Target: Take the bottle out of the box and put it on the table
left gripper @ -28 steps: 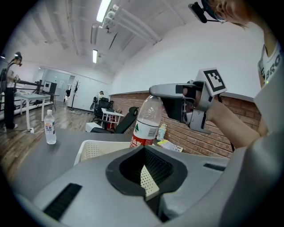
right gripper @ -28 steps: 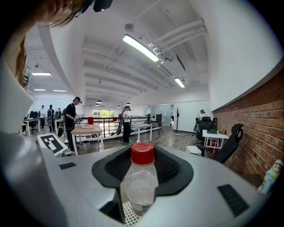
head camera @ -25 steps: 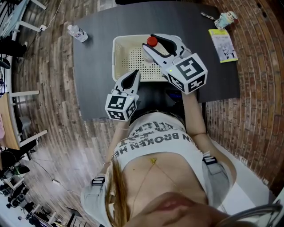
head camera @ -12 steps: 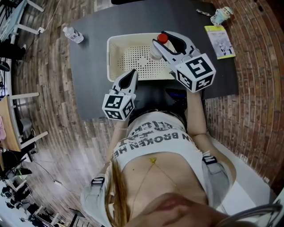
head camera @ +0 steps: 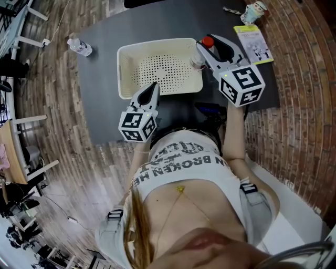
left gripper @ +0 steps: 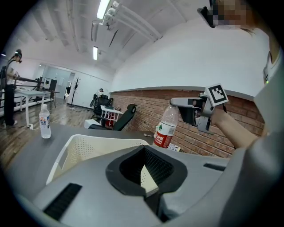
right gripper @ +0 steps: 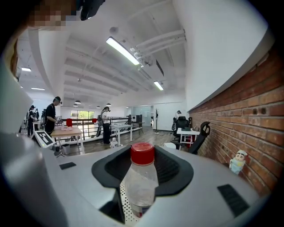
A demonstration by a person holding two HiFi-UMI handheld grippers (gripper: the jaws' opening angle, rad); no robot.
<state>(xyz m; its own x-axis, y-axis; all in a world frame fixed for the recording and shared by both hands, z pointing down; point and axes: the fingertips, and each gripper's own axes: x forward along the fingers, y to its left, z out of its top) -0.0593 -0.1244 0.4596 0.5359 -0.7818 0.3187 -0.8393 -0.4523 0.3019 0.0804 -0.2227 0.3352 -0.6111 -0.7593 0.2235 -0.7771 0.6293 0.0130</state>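
A clear bottle [head camera: 198,62] with a red cap and red label hangs upright in my right gripper [head camera: 206,45], which is shut on its neck. It is above the right rim of the cream perforated box [head camera: 130,57] on the dark table [head camera: 100,89]. The right gripper view looks along the jaws at the bottle [right gripper: 141,181], with the red cap between them. From the left gripper view, the bottle [left gripper: 166,128] and the right gripper [left gripper: 188,108] show beyond the box [left gripper: 84,148]. My left gripper [head camera: 153,86] is at the box's near edge, its tips together and nothing in them.
A second small water bottle [head camera: 79,46] stands at the table's far left corner. A yellow-green booklet [head camera: 254,44] and a small figurine [head camera: 252,11] lie at the far right, by a brick wall. Wooden floor surrounds the table.
My right gripper has carried the bottle to the right, from above the inside of the box to above its right rim. The left gripper has stayed near the box's near edge.
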